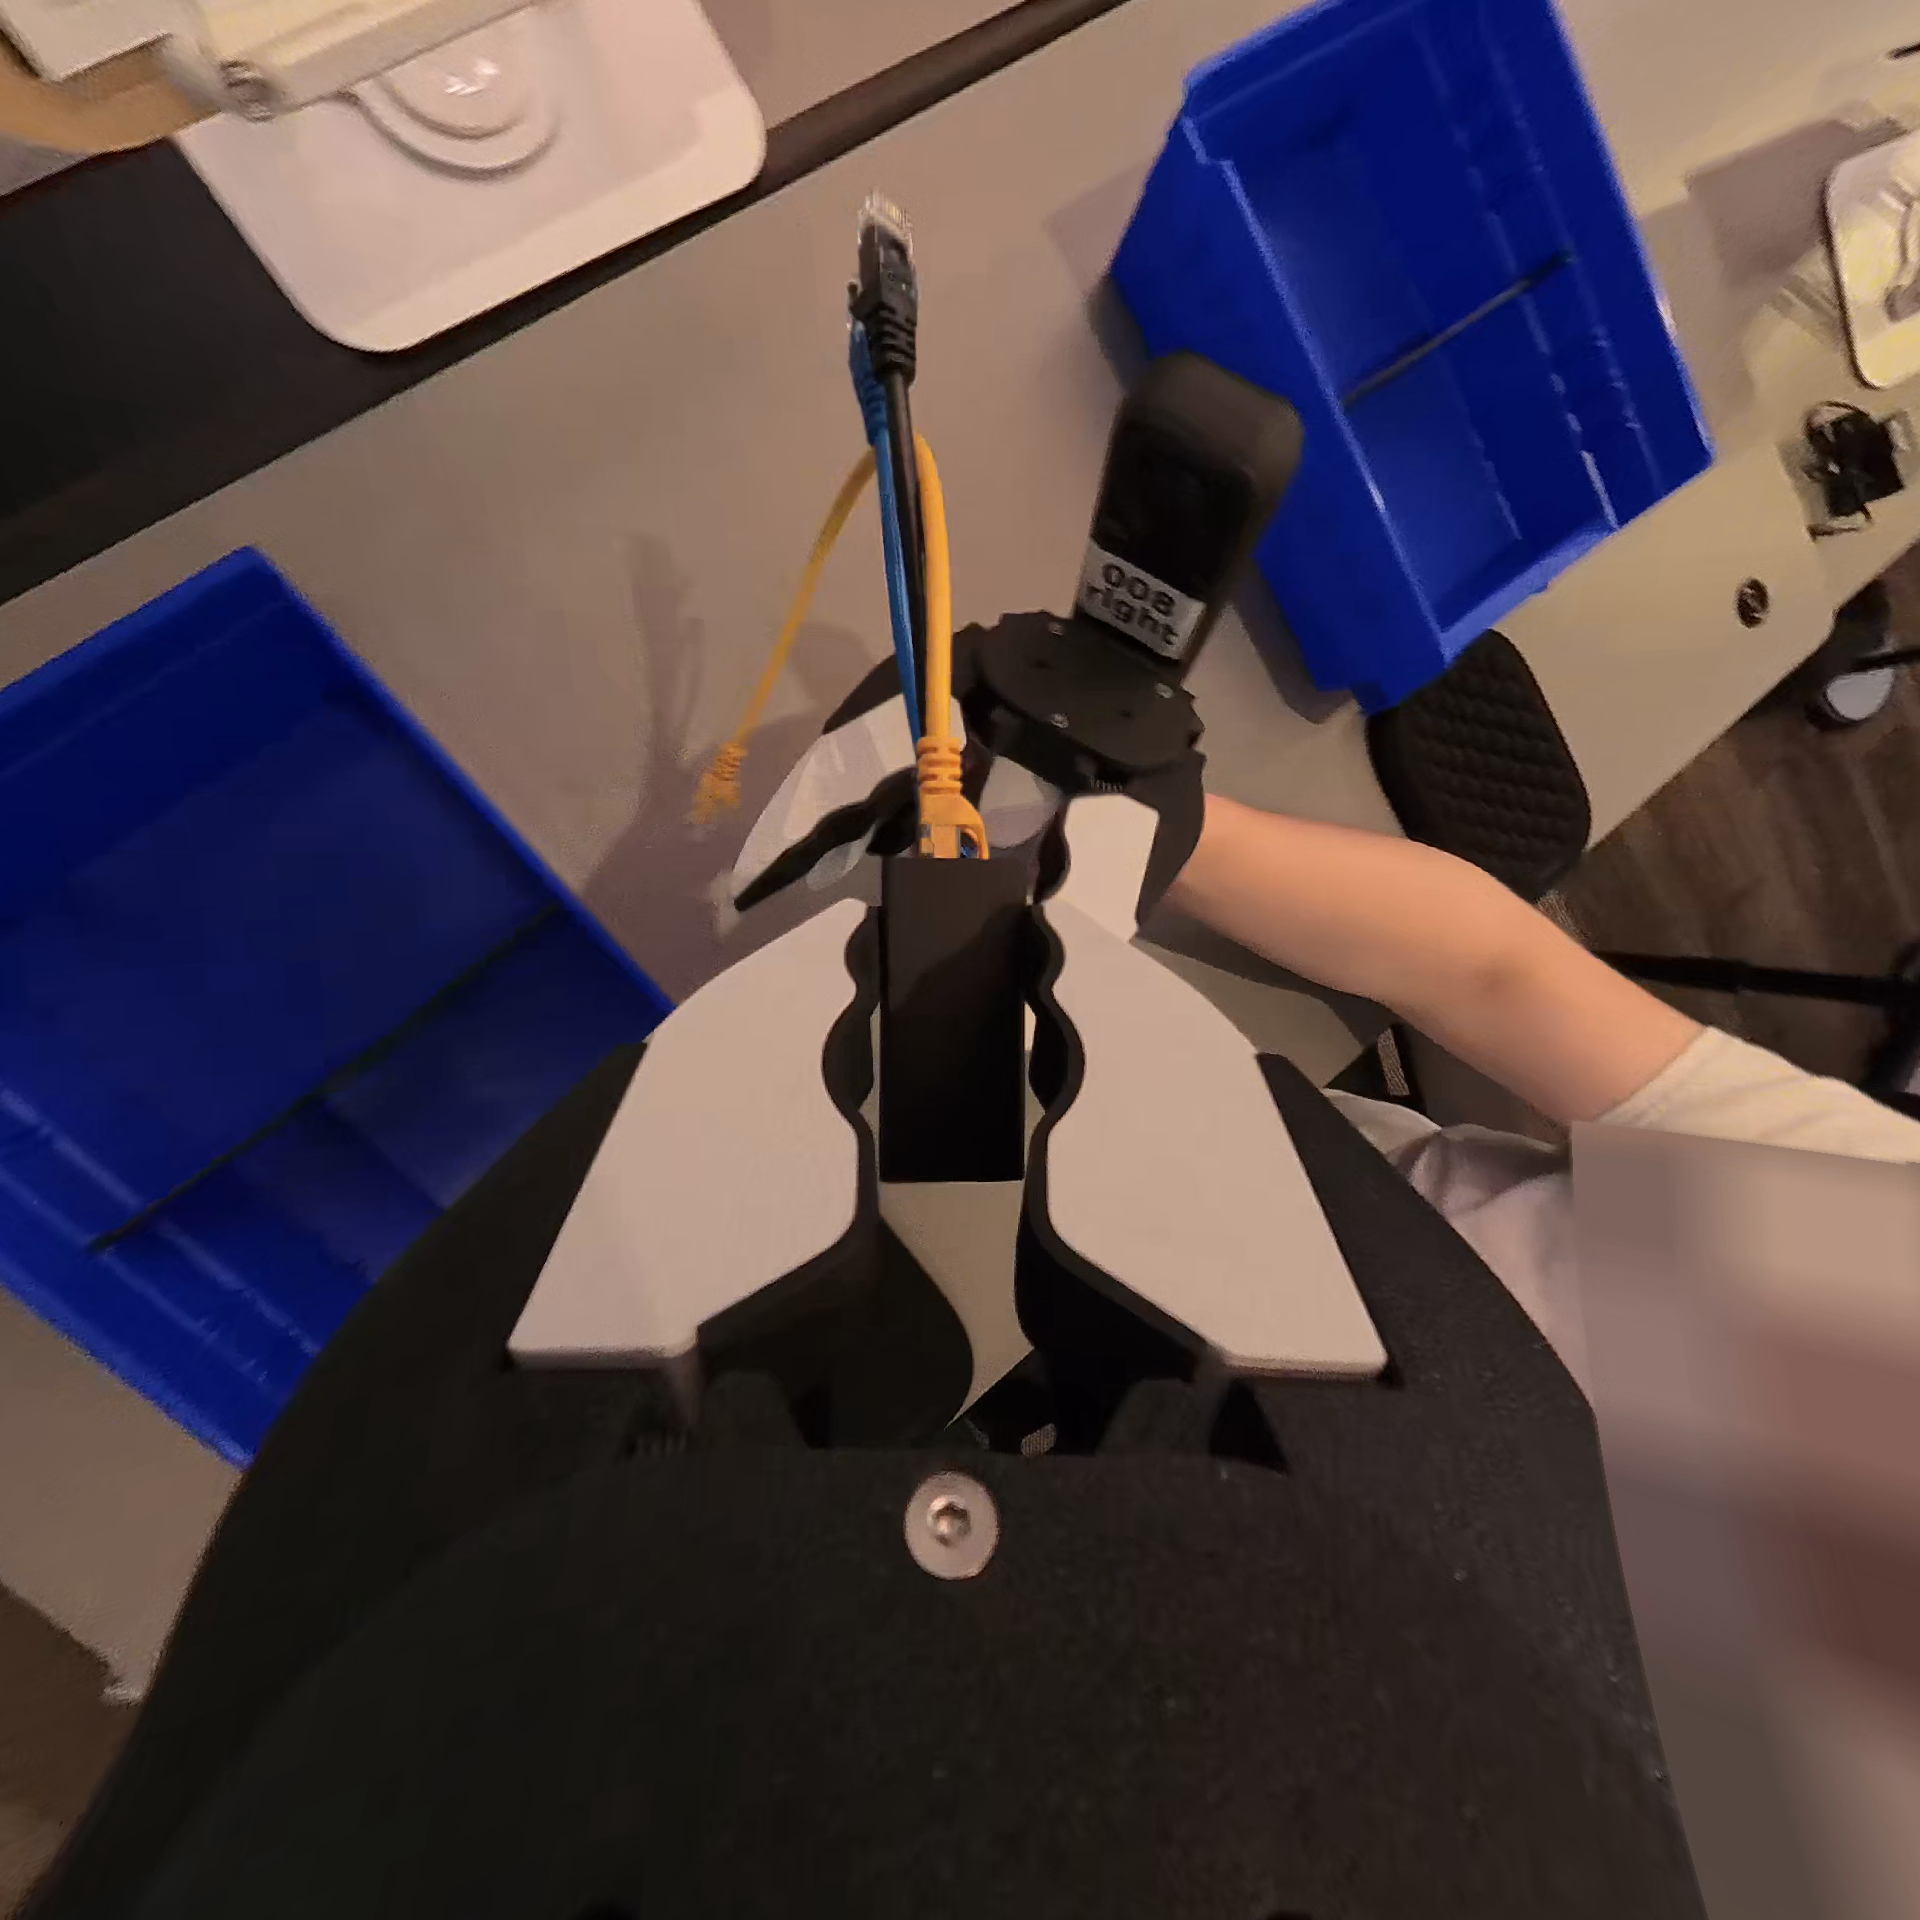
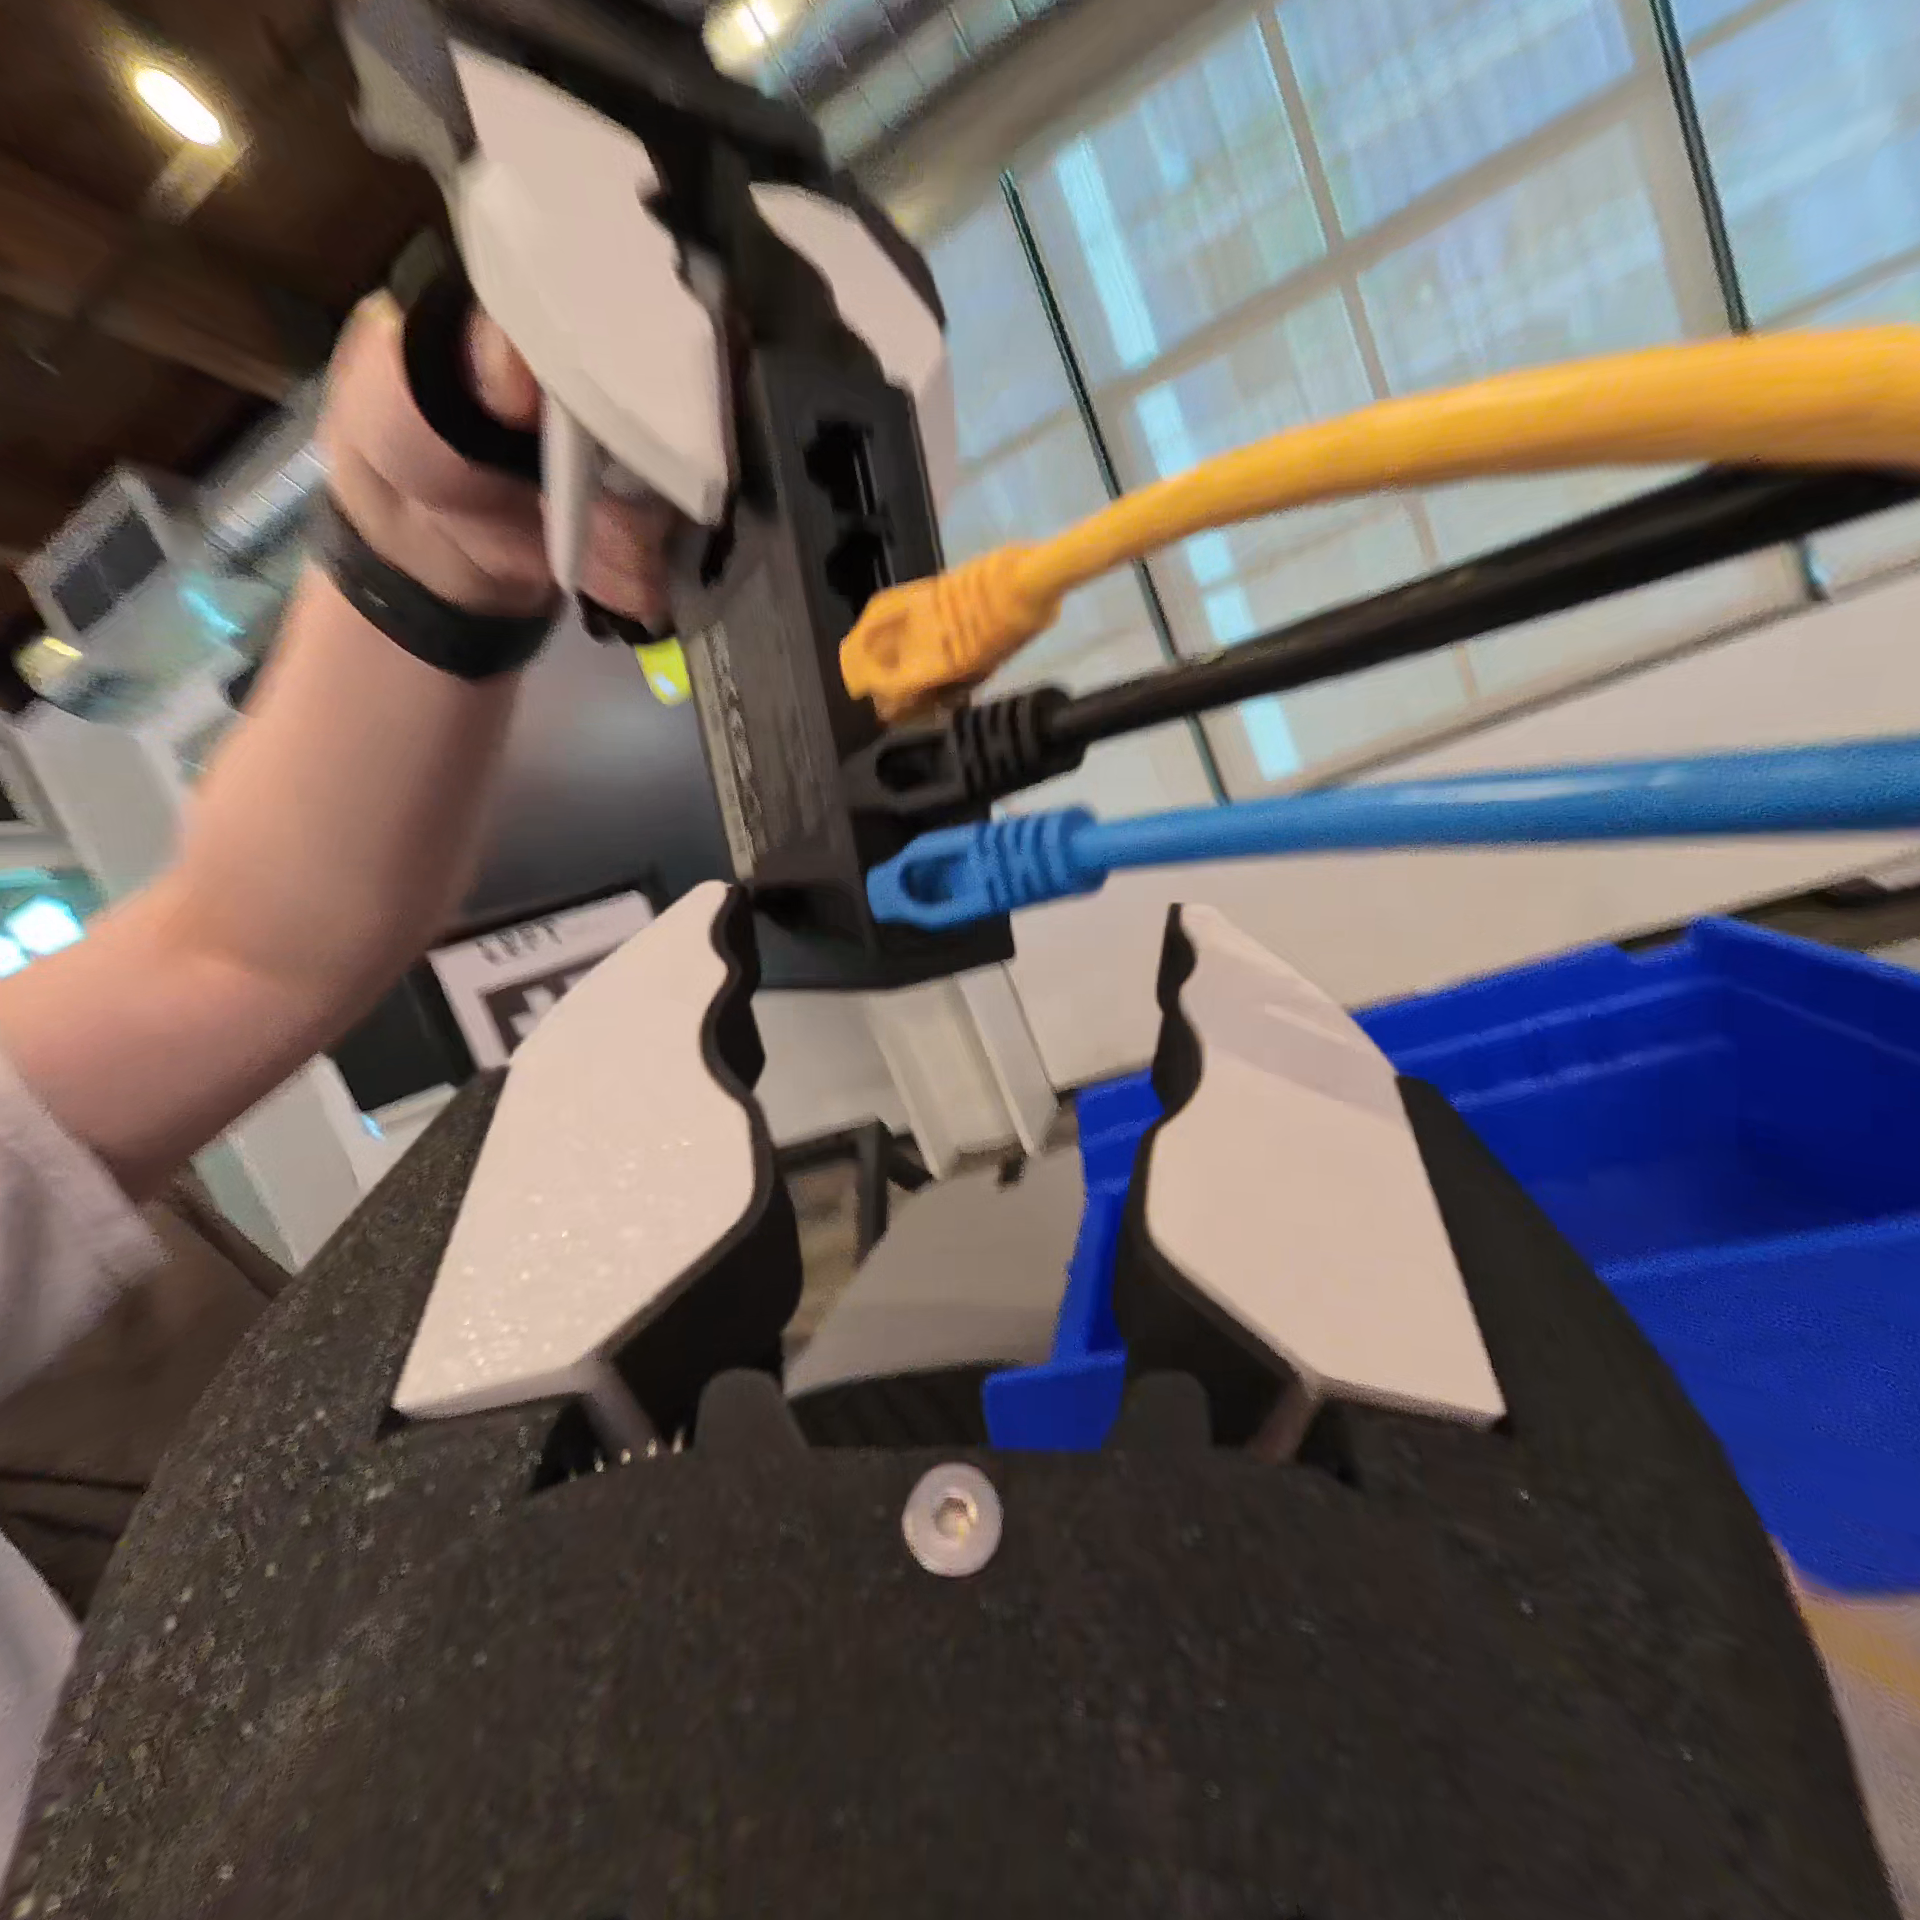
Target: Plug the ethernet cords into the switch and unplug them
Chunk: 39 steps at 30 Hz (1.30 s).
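Note:
My left gripper is shut on a black switch and holds it in the air above the table. A yellow cord, a black cord and a blue cord stick out of its far end. In the right wrist view the yellow plug, black plug and blue plug sit in a row at the ports of the switch. My right gripper is open and empty, with its fingertips just below the blue plug. It straddles the plugs in the left wrist view.
A blue bin stands on the table at the left and another at the right, also in the right wrist view. A white device lies at the far edge. The yellow cord's free end hangs loose. A person's arm reaches in. Left tips to right tips: about 6 cm.

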Each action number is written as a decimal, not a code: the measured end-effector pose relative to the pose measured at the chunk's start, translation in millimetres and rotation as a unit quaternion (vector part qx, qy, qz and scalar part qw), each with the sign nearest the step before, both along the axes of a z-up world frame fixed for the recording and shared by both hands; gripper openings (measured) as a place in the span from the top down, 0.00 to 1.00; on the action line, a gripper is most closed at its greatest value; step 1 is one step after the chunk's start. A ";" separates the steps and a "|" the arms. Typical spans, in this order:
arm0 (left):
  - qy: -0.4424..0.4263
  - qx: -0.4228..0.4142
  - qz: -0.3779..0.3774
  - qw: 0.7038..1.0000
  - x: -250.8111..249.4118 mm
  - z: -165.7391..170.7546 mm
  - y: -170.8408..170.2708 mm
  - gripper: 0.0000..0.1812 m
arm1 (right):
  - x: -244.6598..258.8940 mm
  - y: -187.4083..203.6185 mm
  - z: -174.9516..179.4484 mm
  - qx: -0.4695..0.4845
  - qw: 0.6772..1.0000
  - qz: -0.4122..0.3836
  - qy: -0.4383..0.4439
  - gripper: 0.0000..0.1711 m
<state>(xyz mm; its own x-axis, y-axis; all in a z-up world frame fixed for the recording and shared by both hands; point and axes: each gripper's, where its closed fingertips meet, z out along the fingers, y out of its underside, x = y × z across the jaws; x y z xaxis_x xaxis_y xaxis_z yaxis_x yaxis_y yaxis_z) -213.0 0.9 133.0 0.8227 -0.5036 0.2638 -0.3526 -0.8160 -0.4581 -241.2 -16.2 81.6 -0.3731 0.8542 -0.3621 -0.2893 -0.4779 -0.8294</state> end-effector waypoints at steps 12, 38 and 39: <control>-0.115 0.031 -0.124 0.985 53.2 -5.7 -14.9 0.81 | 60.0 -19.2 -7.3 0.076 0.995 0.054 -0.038 0.86; 0.026 0.266 -0.268 0.926 74.3 -114.3 -44.6 0.84 | 113.0 -23.9 -57.2 0.258 0.933 -0.053 -0.244 0.69; 0.017 0.269 -0.265 0.926 76.0 -116.3 -46.2 0.84 | 113.1 -24.3 -58.6 0.264 0.932 -0.058 -0.240 0.71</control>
<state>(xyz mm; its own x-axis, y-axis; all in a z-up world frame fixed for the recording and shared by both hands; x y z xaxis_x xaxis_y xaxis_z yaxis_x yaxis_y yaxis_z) -137.0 -45.3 16.7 0.4250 -0.8900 -0.1652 -0.6605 -0.1801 -0.7289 -128.1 -40.5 23.0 -0.1695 0.9853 0.0195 0.1520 0.0457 -0.9873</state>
